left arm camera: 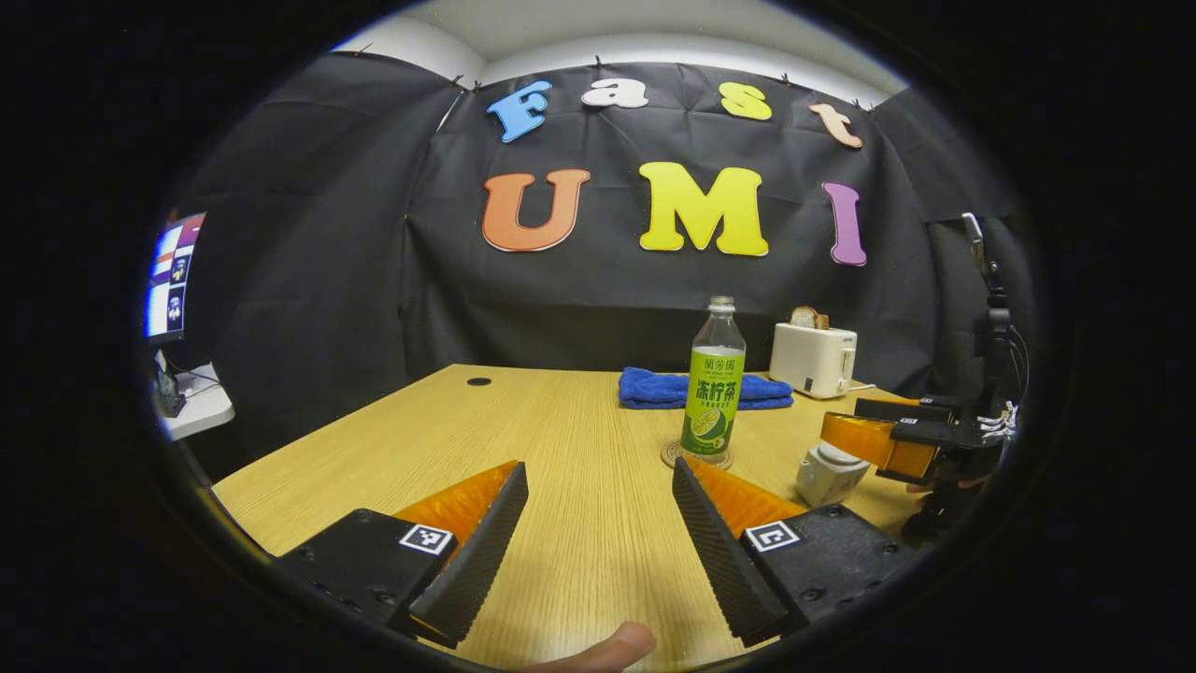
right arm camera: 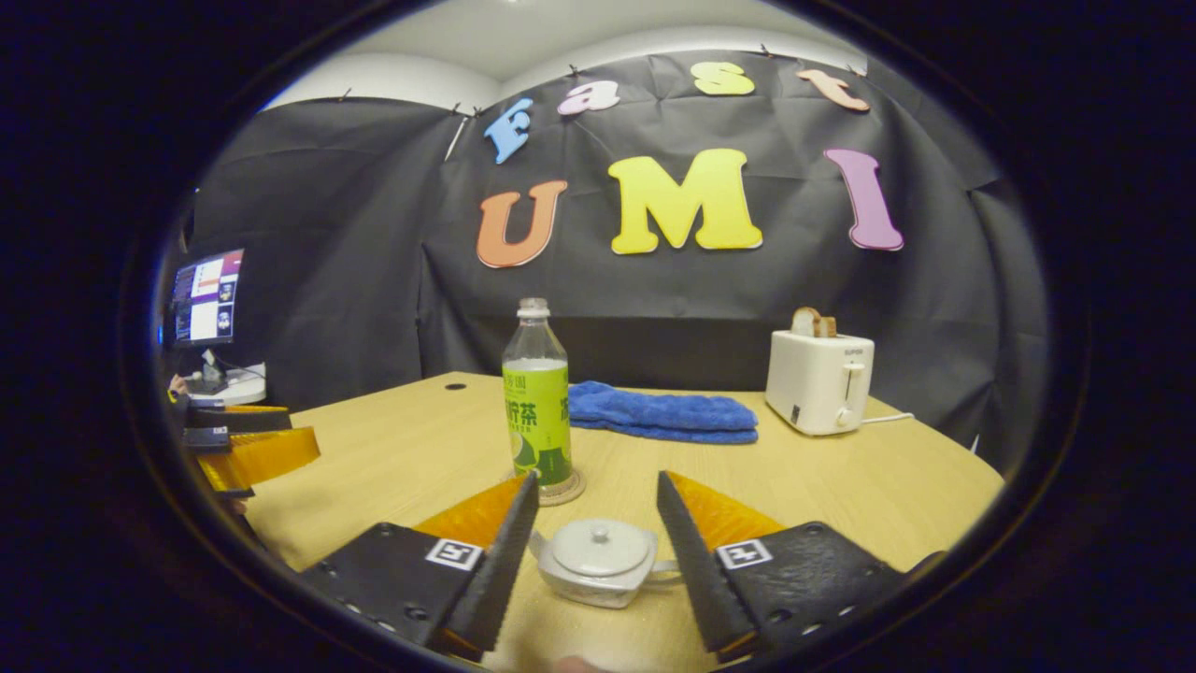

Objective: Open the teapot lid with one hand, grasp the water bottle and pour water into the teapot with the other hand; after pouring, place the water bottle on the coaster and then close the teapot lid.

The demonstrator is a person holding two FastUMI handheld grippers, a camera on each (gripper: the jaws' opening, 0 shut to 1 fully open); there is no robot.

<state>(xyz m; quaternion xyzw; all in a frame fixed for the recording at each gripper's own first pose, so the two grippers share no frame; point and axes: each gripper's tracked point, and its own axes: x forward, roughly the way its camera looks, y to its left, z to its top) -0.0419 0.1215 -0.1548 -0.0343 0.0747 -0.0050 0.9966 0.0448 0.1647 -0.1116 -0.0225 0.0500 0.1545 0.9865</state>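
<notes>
Both grippers, left gripper (left arm camera: 598, 533) and right gripper (right arm camera: 598, 537), were spread wide, and the right one's fingers partly hid the lidded teapot (right arm camera: 598, 561) near the bottle (right arm camera: 537, 407) on its mostly covered coaster (right arm camera: 572, 491).

Item: our wooden table (right arm camera: 888, 486). On it we count a round coaster (right arm camera: 572, 492) carrying the water bottle (right arm camera: 537, 411), a white teapot (right arm camera: 598, 561) with its lid on, a folded blue towel (right arm camera: 663, 412) and a white toaster (right arm camera: 819, 381) toward the back.
</notes>
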